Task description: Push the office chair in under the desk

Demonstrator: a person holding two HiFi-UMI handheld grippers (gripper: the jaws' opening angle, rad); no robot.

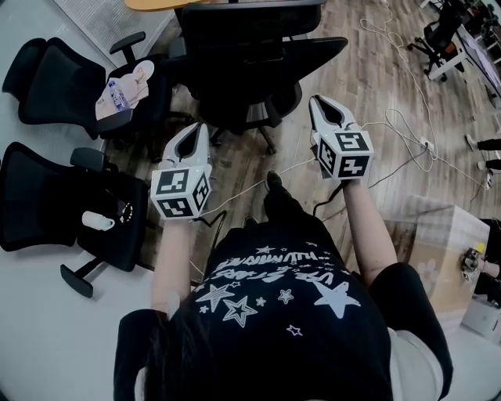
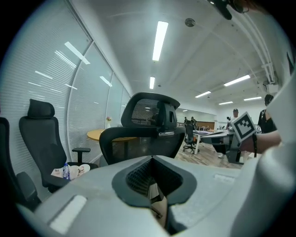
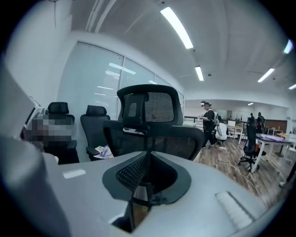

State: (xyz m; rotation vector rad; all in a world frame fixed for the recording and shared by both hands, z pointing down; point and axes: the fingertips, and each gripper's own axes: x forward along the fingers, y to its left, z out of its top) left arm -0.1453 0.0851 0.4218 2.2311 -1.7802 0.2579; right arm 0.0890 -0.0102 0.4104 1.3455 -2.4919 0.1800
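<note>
A black mesh office chair stands just ahead of me with its back and headrest toward me. It fills the middle of the left gripper view and of the right gripper view. Beyond it is the edge of a round wooden tabletop, seen behind the chair in the left gripper view. My left gripper is a short way from the chair's back on the left, shut and holding nothing. My right gripper hangs near the chair's right side, also shut and holding nothing. Neither visibly touches the chair.
Two more black chairs stand at the left, the far one with small items on its seat. White cables run over the wood floor at the right. A cardboard box is at the right. A person stands further back.
</note>
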